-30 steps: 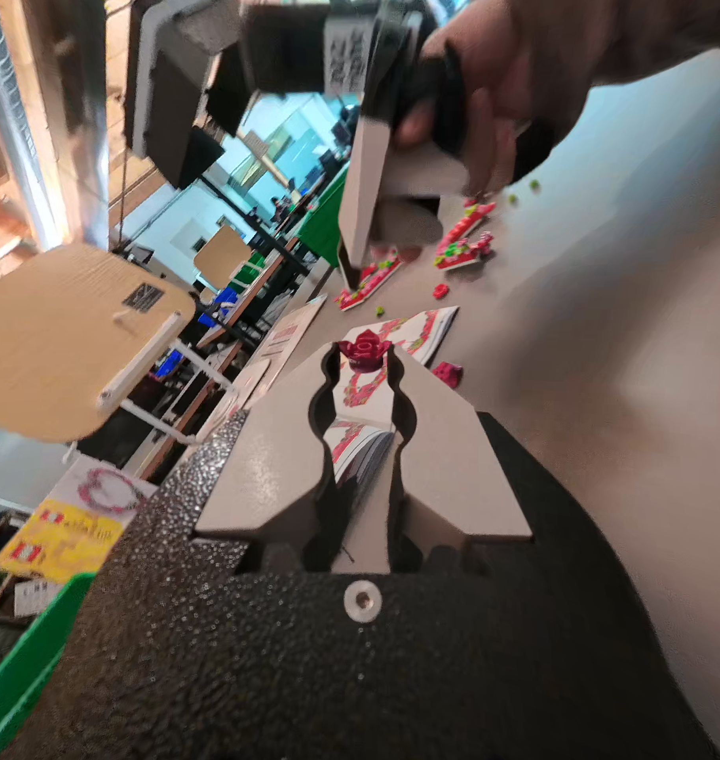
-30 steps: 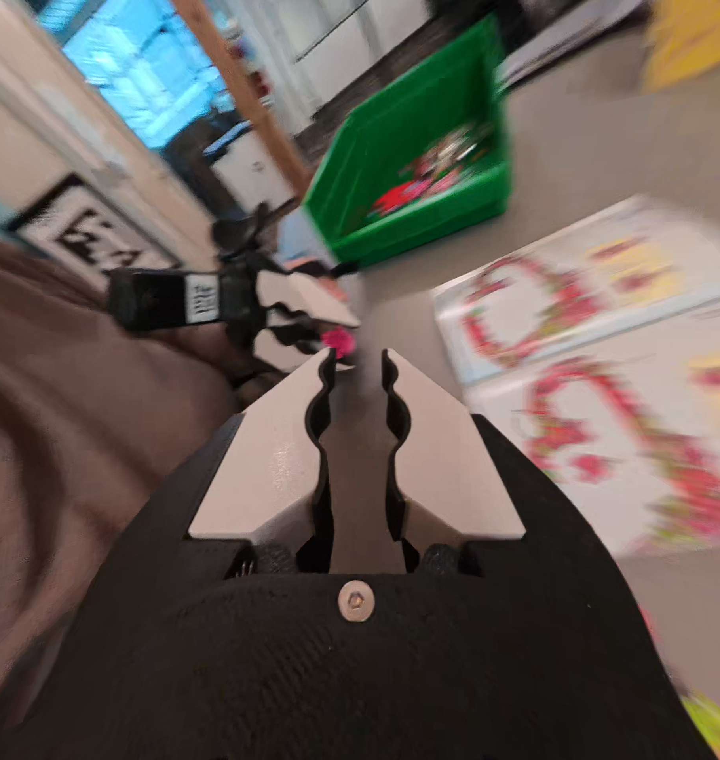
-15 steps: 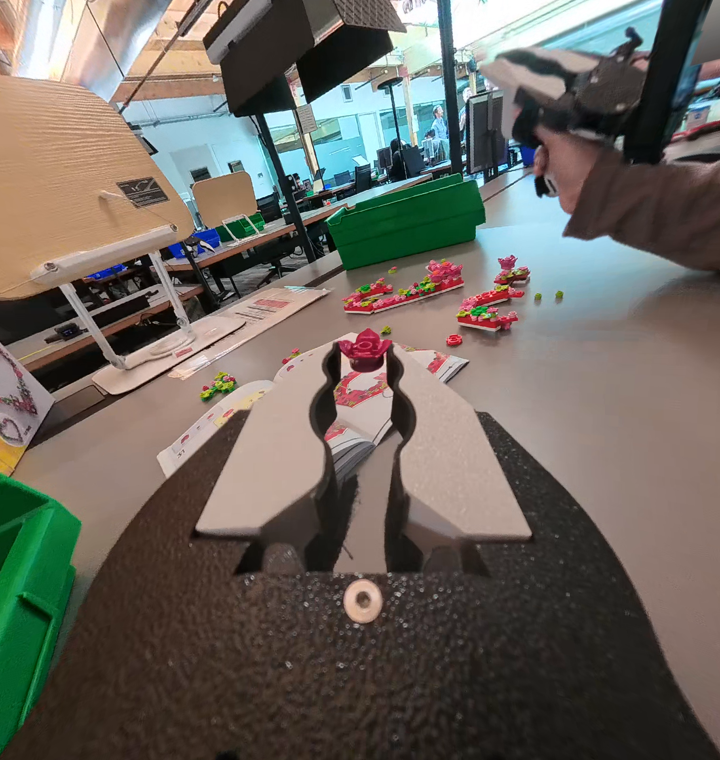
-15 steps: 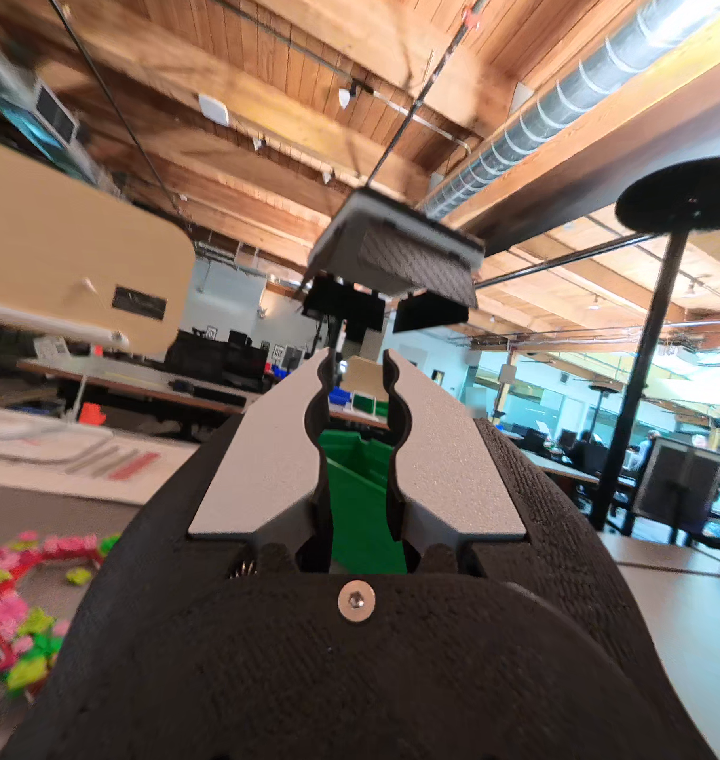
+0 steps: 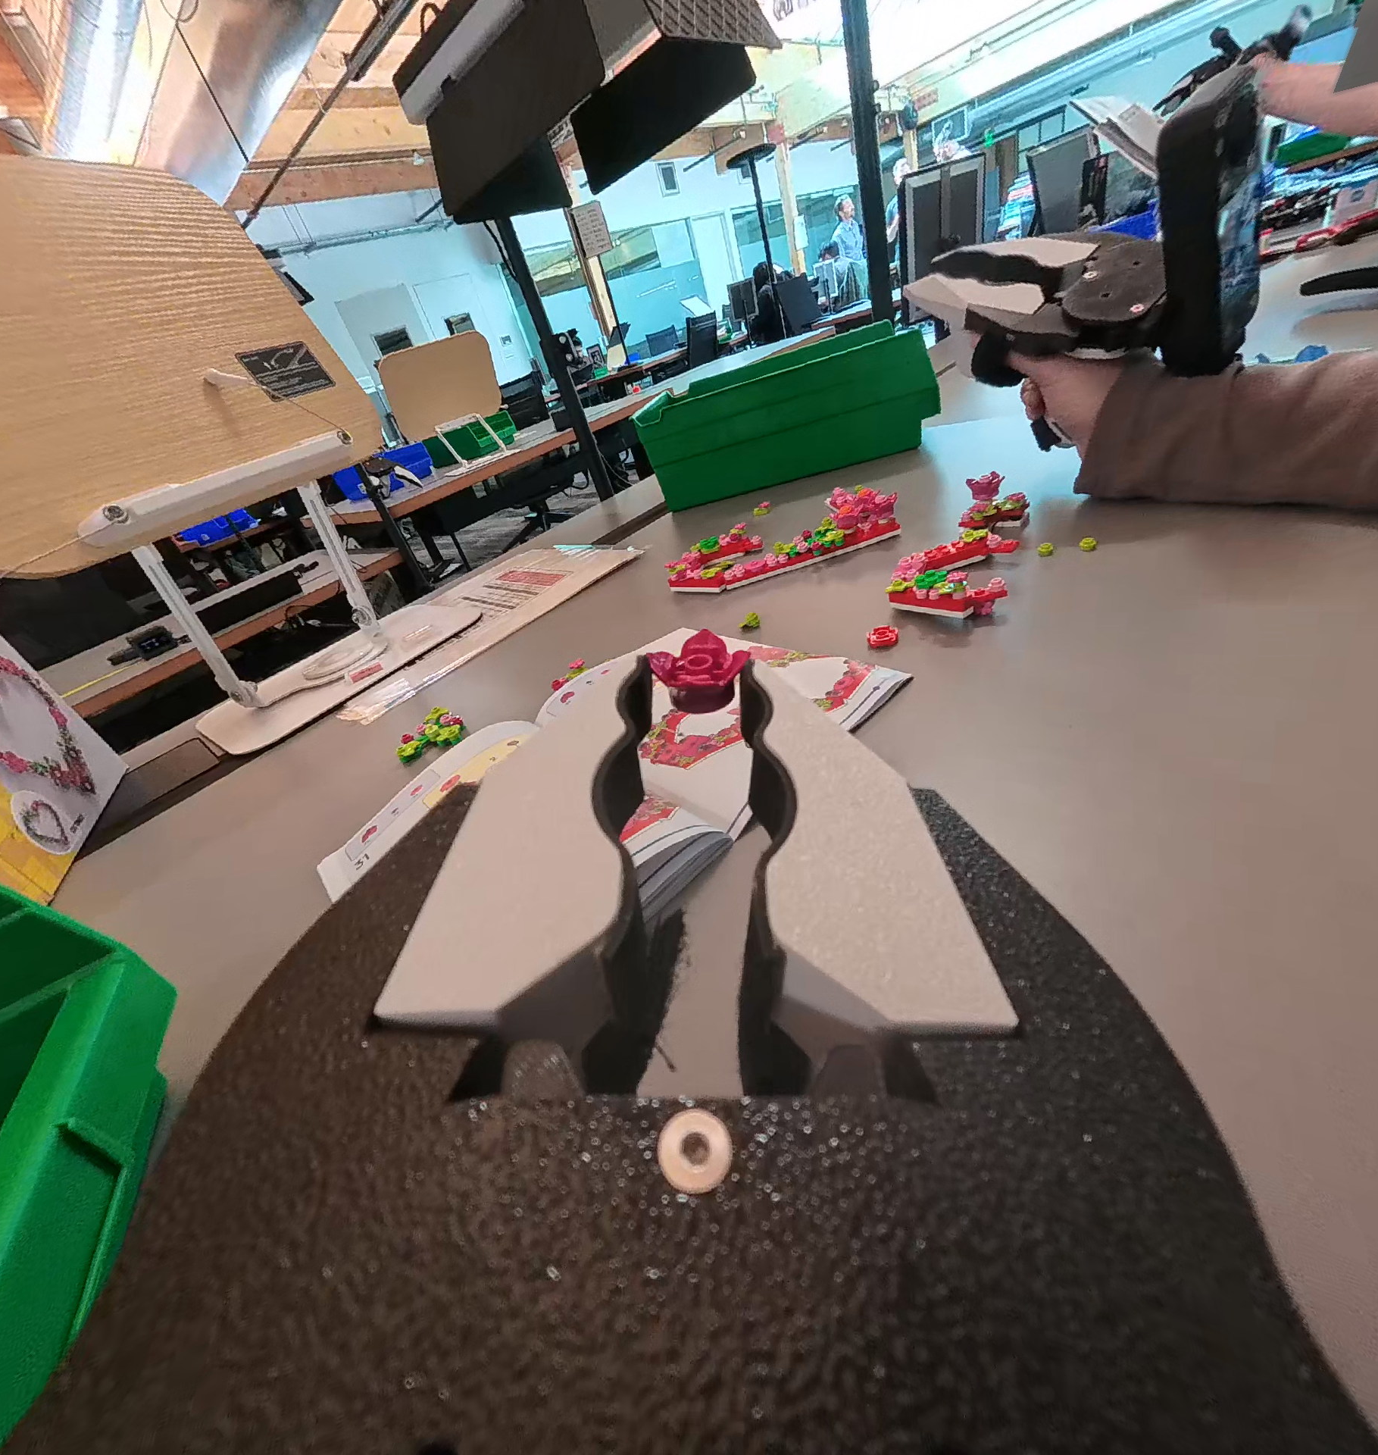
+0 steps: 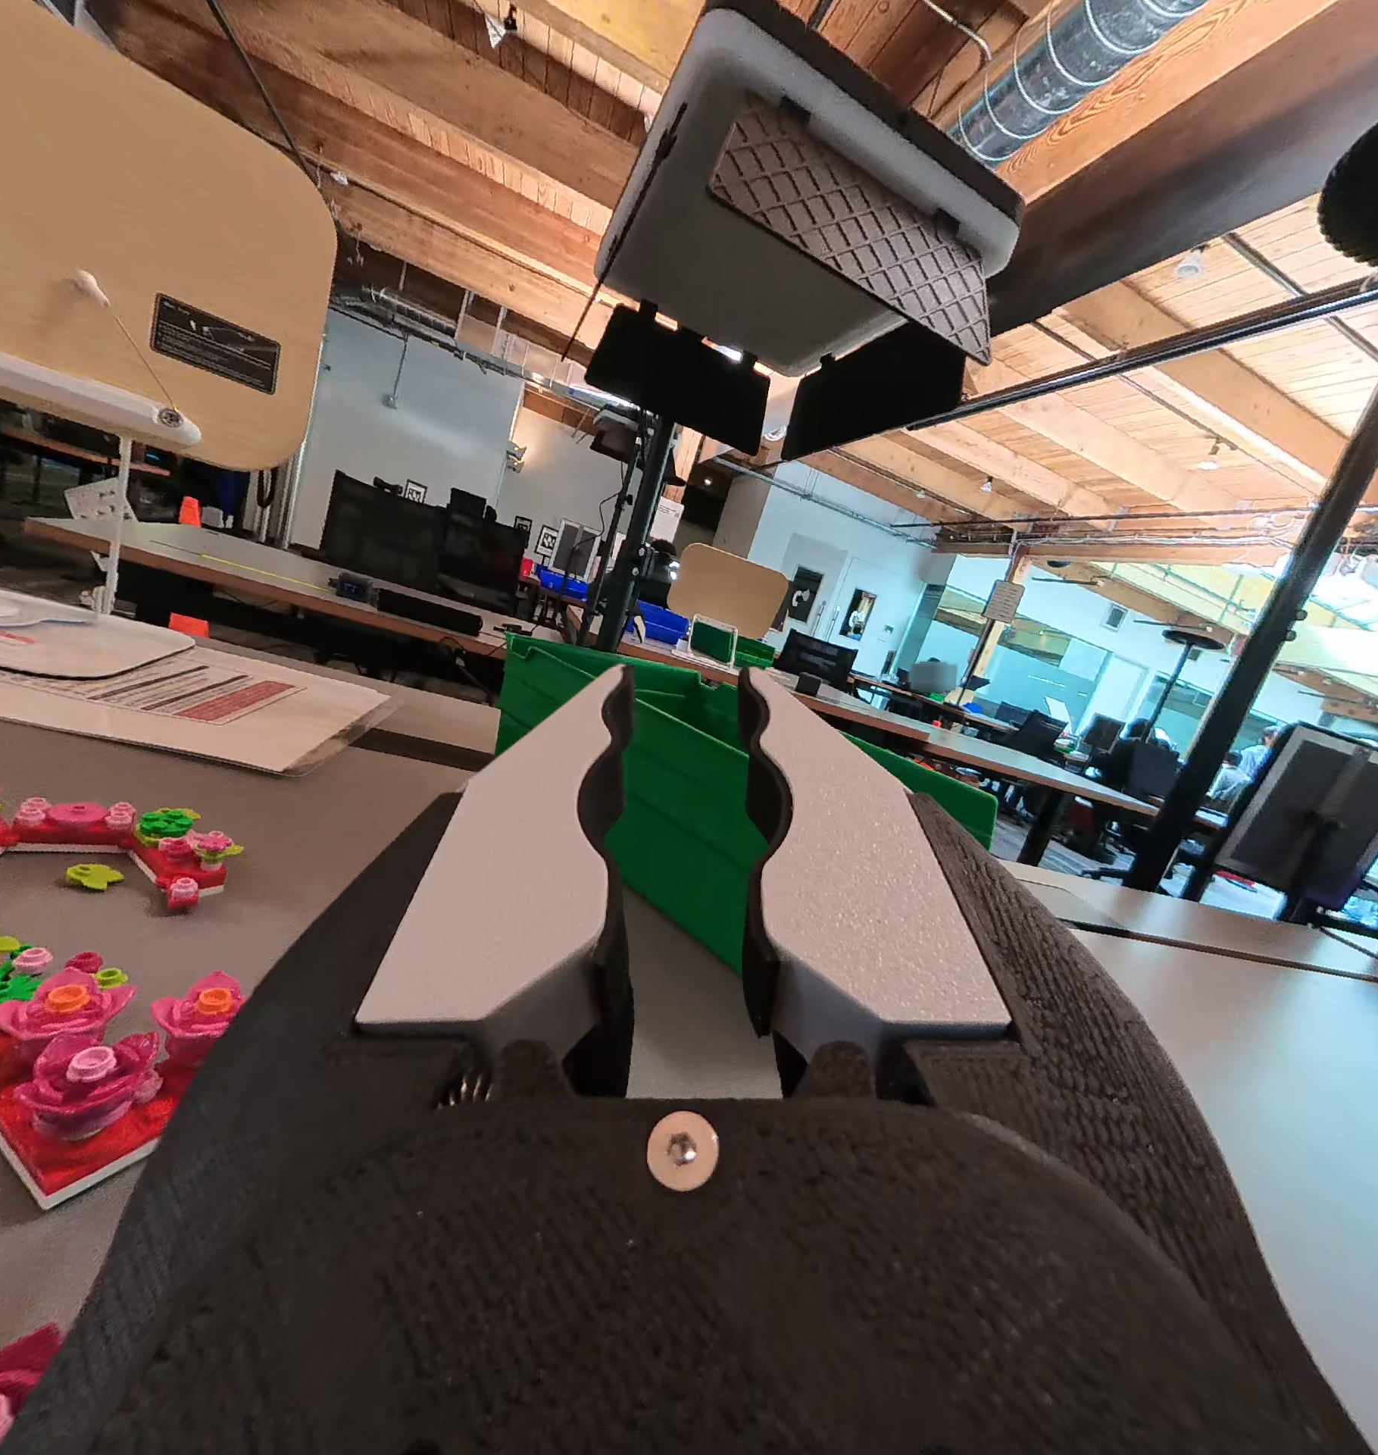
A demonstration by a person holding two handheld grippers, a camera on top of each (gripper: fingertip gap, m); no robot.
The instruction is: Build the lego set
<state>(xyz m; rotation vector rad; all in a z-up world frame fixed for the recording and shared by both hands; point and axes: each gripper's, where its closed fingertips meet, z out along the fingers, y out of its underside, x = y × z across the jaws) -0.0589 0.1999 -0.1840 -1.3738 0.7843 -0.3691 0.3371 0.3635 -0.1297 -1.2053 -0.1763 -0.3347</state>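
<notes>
While the left gripper (image 5: 697, 681) pinches a dark magenta flower piece (image 5: 697, 669) at the very tips of its fingers (image 5: 819, 795), the piece sits stud-up and clear of the bench (image 5: 1142, 787), a hold that leaves its underside free for pressing down onto a plate. It hangs above the open instruction booklet (image 5: 843, 685), which lies flat just ahead, probably so the current step can be read against the piece in hand.

Farther along the bench lie the partly built red sections with pink and green flowers (image 5: 788, 547), with a shorter curved section (image 5: 945, 579) beside them and a few loose small pieces scattered around. My guess is that the flower belongs on one of these.

The right gripper (image 6: 685, 685) is raised and points over the green bin (image 6: 670, 787) toward the room; its fingers (image 6: 528, 850) stand apart with nothing between them, parted and idle. Seen in the left wrist view, it is held off the bench on a resting forearm, well apart from the built sections, which keeps the way to them free.

A second green bin (image 5: 40, 1063) sits near the left gripper.
</notes>
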